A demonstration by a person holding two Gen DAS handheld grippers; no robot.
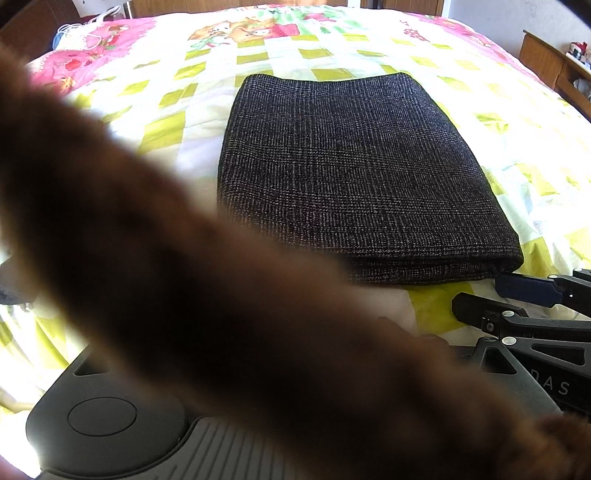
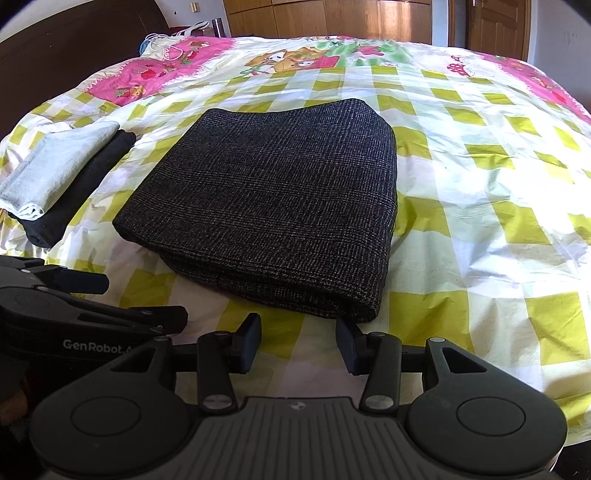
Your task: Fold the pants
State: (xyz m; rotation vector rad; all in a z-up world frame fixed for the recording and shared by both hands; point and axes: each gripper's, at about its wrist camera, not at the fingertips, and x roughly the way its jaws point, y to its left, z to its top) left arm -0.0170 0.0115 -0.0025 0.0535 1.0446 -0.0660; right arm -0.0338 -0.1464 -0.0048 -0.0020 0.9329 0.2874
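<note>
The pants (image 2: pixel 273 206) are dark grey checked cloth, folded into a thick rectangle in the middle of the bed (image 2: pixel 480 206); they lie flat, with no gripper touching them (image 1: pixel 354 177). My right gripper (image 2: pixel 299 343) rests just short of their near edge, jaws apart and nothing between them. It also shows at the right of the left wrist view (image 1: pixel 506 299). My left gripper (image 2: pixel 129 301) lies to its left on the sheet, fingers spread wide and empty. In its own view a blurred brown shape (image 1: pixel 166 258) close to the lens hides its fingers.
A folded pale cloth (image 2: pixel 55 166) lies on a dark folded garment (image 2: pixel 81 199) at the bed's left edge. A dark headboard (image 2: pixel 74 48) stands at the far left, with wooden wardrobes (image 2: pixel 332 18) behind the bed. White cords (image 2: pixel 162 46) lie near the far corner.
</note>
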